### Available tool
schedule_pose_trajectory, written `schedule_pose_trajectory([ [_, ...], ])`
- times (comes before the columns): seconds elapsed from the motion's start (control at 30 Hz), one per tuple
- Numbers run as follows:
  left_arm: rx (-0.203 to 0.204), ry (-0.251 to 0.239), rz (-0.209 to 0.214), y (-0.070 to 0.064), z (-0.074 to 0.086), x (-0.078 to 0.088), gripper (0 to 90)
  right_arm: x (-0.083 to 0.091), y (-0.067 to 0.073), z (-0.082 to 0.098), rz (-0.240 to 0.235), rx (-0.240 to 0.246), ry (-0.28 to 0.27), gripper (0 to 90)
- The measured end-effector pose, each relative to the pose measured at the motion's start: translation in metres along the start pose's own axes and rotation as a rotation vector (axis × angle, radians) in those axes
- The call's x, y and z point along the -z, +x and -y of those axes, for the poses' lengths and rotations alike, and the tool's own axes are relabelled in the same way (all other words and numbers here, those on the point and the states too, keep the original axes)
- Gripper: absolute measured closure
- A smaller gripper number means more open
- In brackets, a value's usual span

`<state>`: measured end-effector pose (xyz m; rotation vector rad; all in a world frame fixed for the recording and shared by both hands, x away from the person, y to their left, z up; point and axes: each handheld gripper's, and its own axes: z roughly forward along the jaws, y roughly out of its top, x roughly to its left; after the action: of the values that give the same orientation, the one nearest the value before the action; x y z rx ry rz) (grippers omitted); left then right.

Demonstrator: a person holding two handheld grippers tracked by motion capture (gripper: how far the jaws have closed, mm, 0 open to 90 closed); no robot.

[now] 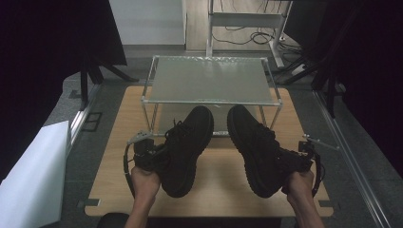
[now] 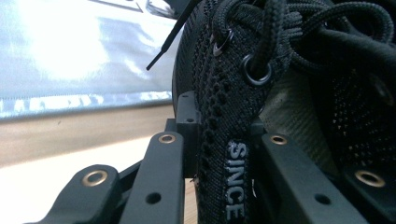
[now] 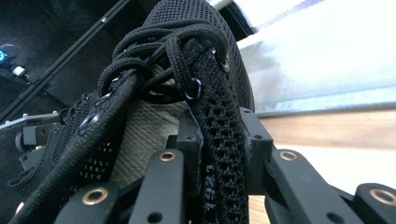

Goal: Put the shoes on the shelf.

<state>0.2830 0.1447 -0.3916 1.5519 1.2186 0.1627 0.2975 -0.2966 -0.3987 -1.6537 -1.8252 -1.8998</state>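
The bench (image 1: 119, 166) is a pale wooden top with a wire-framed rack (image 1: 211, 78) standing at its far half, its upper shelf bare and frosted, with a lower shelf beneath.

In front of the rack are two black knit shoes, toes pointing toward it. The left shoe (image 1: 186, 147) and the right shoe (image 1: 254, 147) sit side by side, slightly splayed, and look to be carried clear of the bench rather than resting on it, though the high view does not settle that.

Each hand works a tool at a shoe's outer side near the heel. The left tool (image 2: 219, 154) is clenched on the left shoe's collar wall, one jaw outside and one inside, the strip marked SINCE pinched between them. The right tool (image 3: 217, 149) is likewise clamped on the right shoe's eyelet edge, laces (image 3: 159, 51) bunched above.

The step in hand seems to be carrying the pair toward the rack. Next, I judge, both shoes must go forward together and level onto a shelf; the lower one calls for keeping the toes under the top frame before the grips let go.
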Motion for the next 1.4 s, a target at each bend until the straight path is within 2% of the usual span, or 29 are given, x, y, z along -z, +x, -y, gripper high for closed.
schedule_pose_trajectory([
  [0.27,0.020,-0.041,-0.005,-0.009,-0.022,0.002,76.8,-0.007,0.015,-0.018,-0.004,-0.008,-0.026,74.2],
  [0.37,0.049,-0.061,-0.006,-0.008,-0.031,0.000,76.8,-0.015,0.021,-0.030,0.004,-0.049,-0.043,74.2],
  [0.4,0.072,-0.082,-0.008,-0.007,-0.037,-0.002,76.8,-0.017,0.022,-0.033,0.007,-0.053,-0.050,74.3],
  [0.53,0.089,-0.098,-0.015,-0.006,-0.048,-0.005,76.8,-0.027,0.023,-0.044,0.001,-0.100,-0.068,74.3],
  [0.57,0.095,-0.105,-0.025,-0.006,-0.055,-0.008,76.8,-0.029,0.024,-0.047,0.003,-0.110,-0.074,74.3],
  [0.63,0.095,-0.108,-0.032,-0.006,-0.059,-0.009,76.7,-0.032,0.025,-0.050,0.009,-0.110,-0.079,74.3],
  [0.67,0.108,-0.117,-0.038,-0.005,-0.067,-0.013,76.7,-0.037,0.027,-0.055,0.021,-0.105,-0.083,74.3],
  [0.7,0.108,-0.117,-0.038,-0.005,-0.067,-0.013,76.7,-0.037,0.027,-0.055,0.021,-0.105,-0.083,74.3],
  [0.83,0.141,-0.138,-0.046,-0.005,-0.083,-0.022,76.6,-0.049,0.033,-0.066,0.035,-0.110,-0.095,74.2],
  [0.87,0.147,-0.145,-0.054,-0.005,-0.092,-0.027,76.6,-0.056,0.035,-0.072,0.042,-0.110,-0.097,74.2],
  [0.9,0.147,-0.145,-0.054,-0.005,-0.092,-0.027,76.6,-0.056,0.035,-0.072,0.042,-0.110,-0.097,74.2],
  [1.0,0.163,-0.149,-0.080,-0.005,-0.110,-0.038,76.5,-0.068,0.039,-0.084,0.071,-0.105,-0.103,74.2],
  [1.07,0.164,-0.149,-0.087,-0.005,-0.114,-0.041,76.4,-0.074,0.040,-0.091,0.086,-0.112,-0.106,74.2],
  [1.1,0.164,-0.153,-0.109,-0.004,-0.122,-0.046,76.4,-0.077,0.040,-0.094,0.093,-0.114,-0.110,74.2],
  [1.3,0.184,-0.160,-0.153,0.000,-0.139,-0.057,76.2,-0.092,0.042,-0.110,0.145,-0.111,-0.121,74.2],
  [1.4,0.182,-0.160,-0.183,0.001,-0.148,-0.063,76.2,-0.101,0.044,-0.120,0.176,-0.110,-0.128,74.2],
])
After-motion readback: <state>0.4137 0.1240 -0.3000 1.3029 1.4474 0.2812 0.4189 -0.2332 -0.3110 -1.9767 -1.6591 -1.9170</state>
